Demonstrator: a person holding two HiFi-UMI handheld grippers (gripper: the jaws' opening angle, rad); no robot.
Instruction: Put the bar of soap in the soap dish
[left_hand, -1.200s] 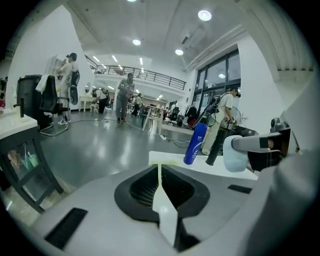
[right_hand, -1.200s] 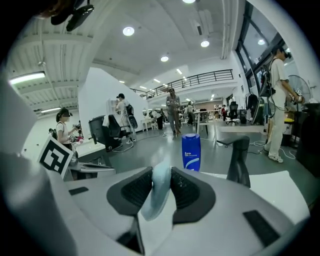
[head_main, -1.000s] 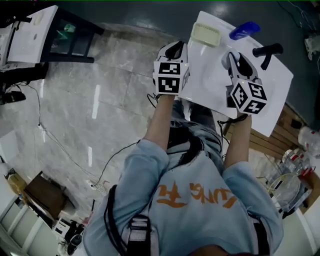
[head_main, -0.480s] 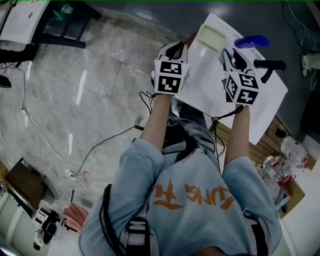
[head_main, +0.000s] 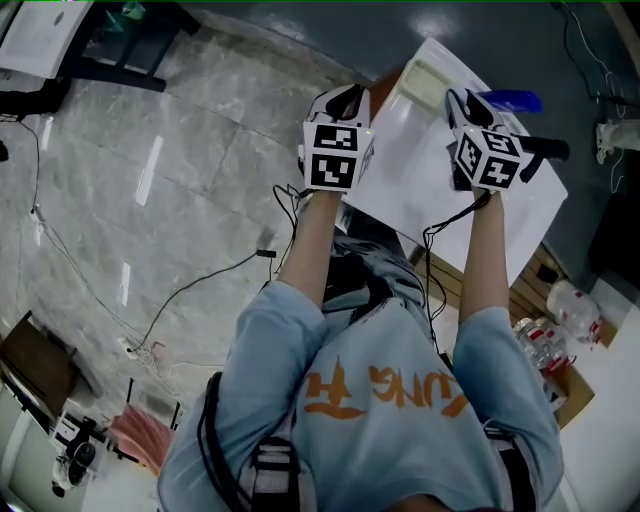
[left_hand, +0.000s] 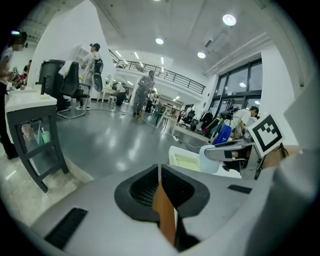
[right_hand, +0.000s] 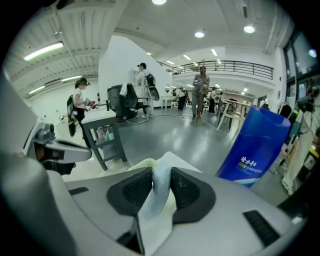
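Grip check: our right gripper (right_hand: 161, 176) is clamped across the pale blue bar of soap (left_hand: 216, 159). It's holding the bar in the air right by the pale yellow ribbed plastic soap dish (head_main: 428, 80) at the far corner of the white tabletop (head_main: 420, 190), so we reckon it's about lined up for lowering in. Our left gripper (left_hand: 159, 172) has its jaws pressed together on nothing and hangs by the tabletop's left edge, probably just to stay clear, and the blue plastic bottle (right_hand: 255, 145) along the far edge looks like the one thing we could clip.
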